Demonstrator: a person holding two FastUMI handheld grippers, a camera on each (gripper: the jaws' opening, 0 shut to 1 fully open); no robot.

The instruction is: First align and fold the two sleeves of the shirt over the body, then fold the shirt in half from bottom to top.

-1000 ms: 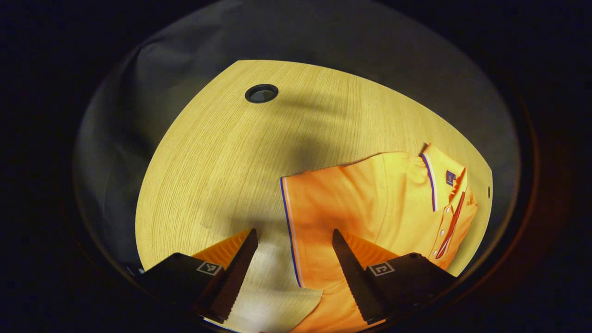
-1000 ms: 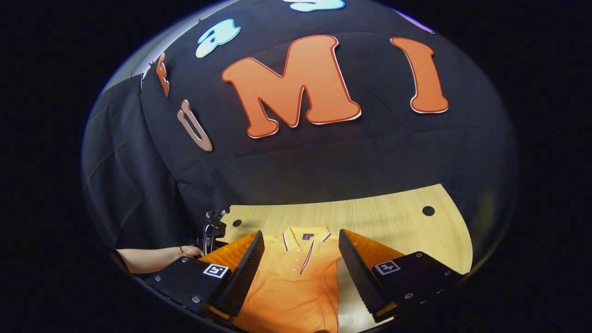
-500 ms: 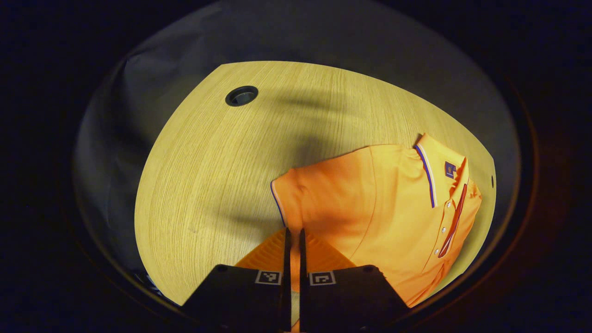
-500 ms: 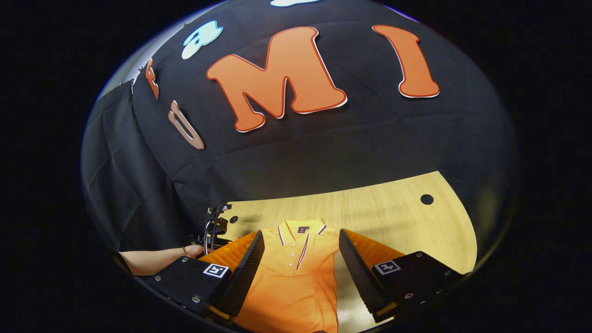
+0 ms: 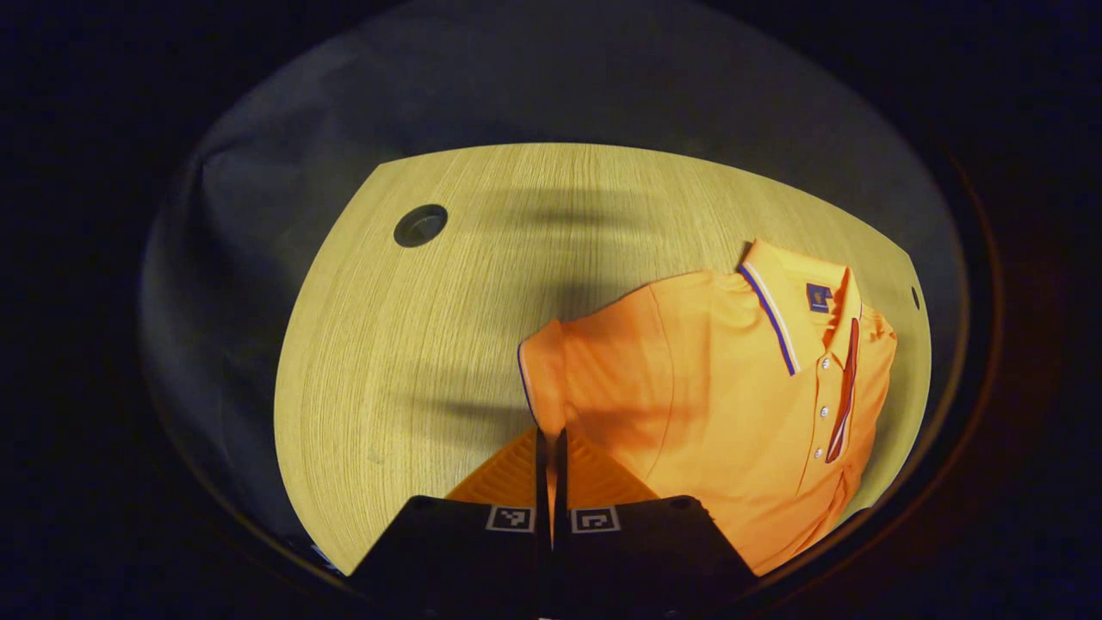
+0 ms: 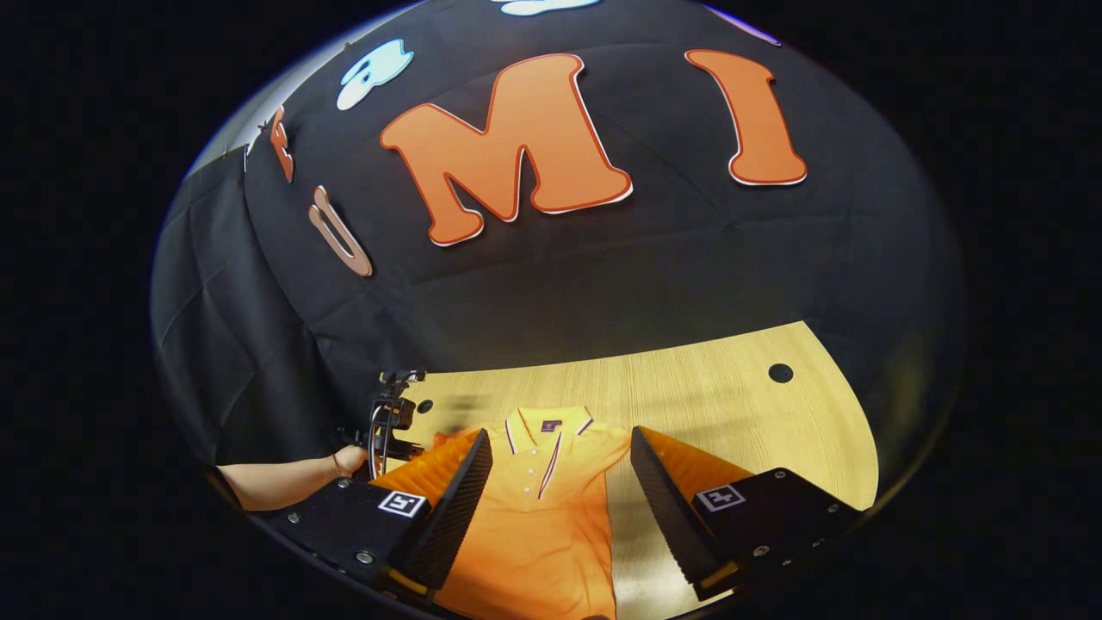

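Note:
An orange polo shirt (image 5: 732, 387) with a striped collar lies face up on the wooden table (image 5: 413, 344). Its near sleeve (image 5: 594, 362) is raised and bunched, and its striped hem runs down into my left gripper (image 5: 548, 437), which is shut on the sleeve. In the right gripper view the shirt (image 6: 542, 525) lies lengthwise with the collar (image 6: 547, 422) at the far end. My right gripper (image 6: 560, 433) hovers open over the shirt's body with nothing between its fingers. The left gripper (image 6: 392, 422), held by a hand (image 6: 349, 461), stands at the shirt's left side.
A round cable hole (image 5: 420, 225) sits in the table to the left of the shirt, and another hole (image 6: 781, 373) at the far right. The black booth cloth hangs behind the table. Bare wood (image 6: 732, 413) lies right of the shirt.
My left gripper went from open to shut on the sleeve, and the sleeve has lifted and drawn in toward the body. The right gripper stays open and has hardly moved.

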